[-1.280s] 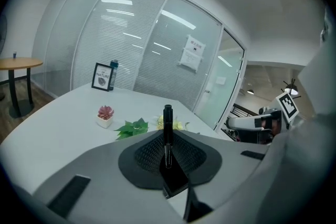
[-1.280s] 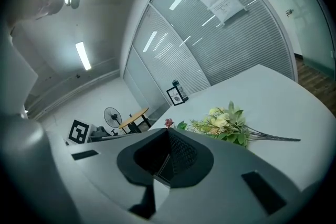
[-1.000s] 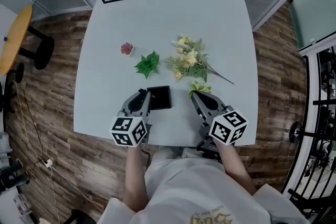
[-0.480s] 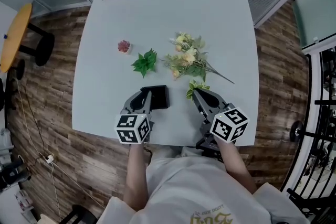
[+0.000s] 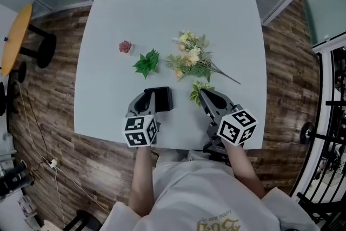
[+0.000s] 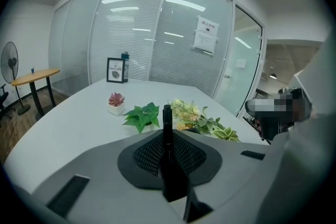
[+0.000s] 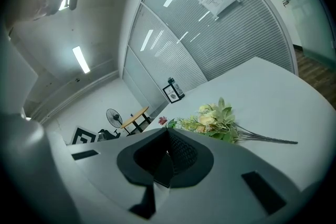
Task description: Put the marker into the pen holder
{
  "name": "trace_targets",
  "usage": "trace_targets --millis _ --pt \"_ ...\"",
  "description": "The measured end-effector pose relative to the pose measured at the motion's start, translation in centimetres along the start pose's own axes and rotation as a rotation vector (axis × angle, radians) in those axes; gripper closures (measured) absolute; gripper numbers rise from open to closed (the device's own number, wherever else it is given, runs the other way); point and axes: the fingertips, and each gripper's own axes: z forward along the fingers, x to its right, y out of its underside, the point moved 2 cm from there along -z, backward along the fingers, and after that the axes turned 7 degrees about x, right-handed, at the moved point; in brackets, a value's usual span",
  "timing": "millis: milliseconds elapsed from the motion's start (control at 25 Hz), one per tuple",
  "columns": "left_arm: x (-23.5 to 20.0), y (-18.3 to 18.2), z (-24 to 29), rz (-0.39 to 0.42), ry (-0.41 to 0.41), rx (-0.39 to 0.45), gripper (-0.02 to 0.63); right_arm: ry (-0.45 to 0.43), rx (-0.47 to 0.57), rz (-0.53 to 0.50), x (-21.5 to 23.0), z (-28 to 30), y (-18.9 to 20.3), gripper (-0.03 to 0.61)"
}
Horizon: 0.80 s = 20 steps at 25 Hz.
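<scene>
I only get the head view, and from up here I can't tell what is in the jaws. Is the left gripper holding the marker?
Observer: Yes. Its own view shows the left gripper shut on a black marker, which sticks out past the jaws.
Operator: And the right gripper?
Observer: Its view shows the jaws together, with nothing between them.

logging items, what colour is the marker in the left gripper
Black. The marker shows best in the left gripper view.
</scene>
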Motion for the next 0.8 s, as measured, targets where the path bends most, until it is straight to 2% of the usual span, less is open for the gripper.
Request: trace_targets --millis 800 --pt "-0.16 -0.19 0.26 0.002 -0.019 0.012 0.562 -0.011 0.007 -0.001 0.25 0.05 -0.55 0.561"
